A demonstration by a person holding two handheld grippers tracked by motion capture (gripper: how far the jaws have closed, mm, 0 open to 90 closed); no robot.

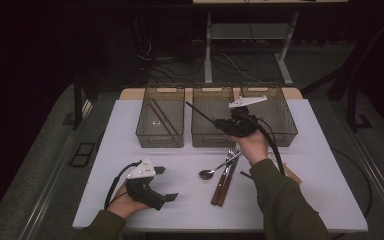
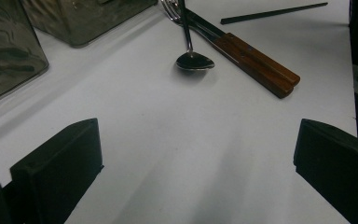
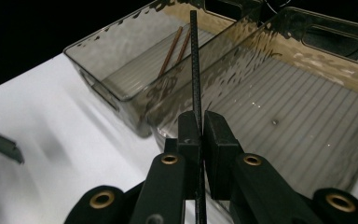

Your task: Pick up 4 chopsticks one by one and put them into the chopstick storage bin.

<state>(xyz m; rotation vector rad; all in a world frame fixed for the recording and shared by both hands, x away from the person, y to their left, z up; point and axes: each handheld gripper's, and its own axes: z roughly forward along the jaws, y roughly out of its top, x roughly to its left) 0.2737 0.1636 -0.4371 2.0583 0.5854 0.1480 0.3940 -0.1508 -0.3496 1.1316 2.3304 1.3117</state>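
Your right gripper [image 3: 199, 128] has its fingers [image 3: 189, 135] closed tight on a thin black chopstick [image 3: 195, 60], which runs straight out from between them. In the high view that right gripper [image 1: 228, 127] hangs over the front wall of the middle smoky clear plastic bin [image 1: 212, 137], with the black chopstick [image 1: 200, 112] slanting up and away over that bin toward the left smoky clear plastic bin [image 1: 161, 137]. Inside the left bin lie two reddish-brown wooden chopsticks [image 3: 175, 44].

Your left gripper [image 1: 164, 183] rests low on the white surface [image 1: 190, 200], well apart from the middle bin and on your side of it. Its fingers [image 2: 63, 161] stand wide apart with nothing between them but bare surface.

Between the middle bin and you, near your right forearm, lies a shiny metal spoon [image 2: 193, 58] with its bowl toward your left gripper. Just beside it are two pieces of cutlery with brown wooden handles [image 2: 258, 63]. A second thin black chopstick [image 2: 272, 13] lies flat on the surface beyond those handles, apart from them.
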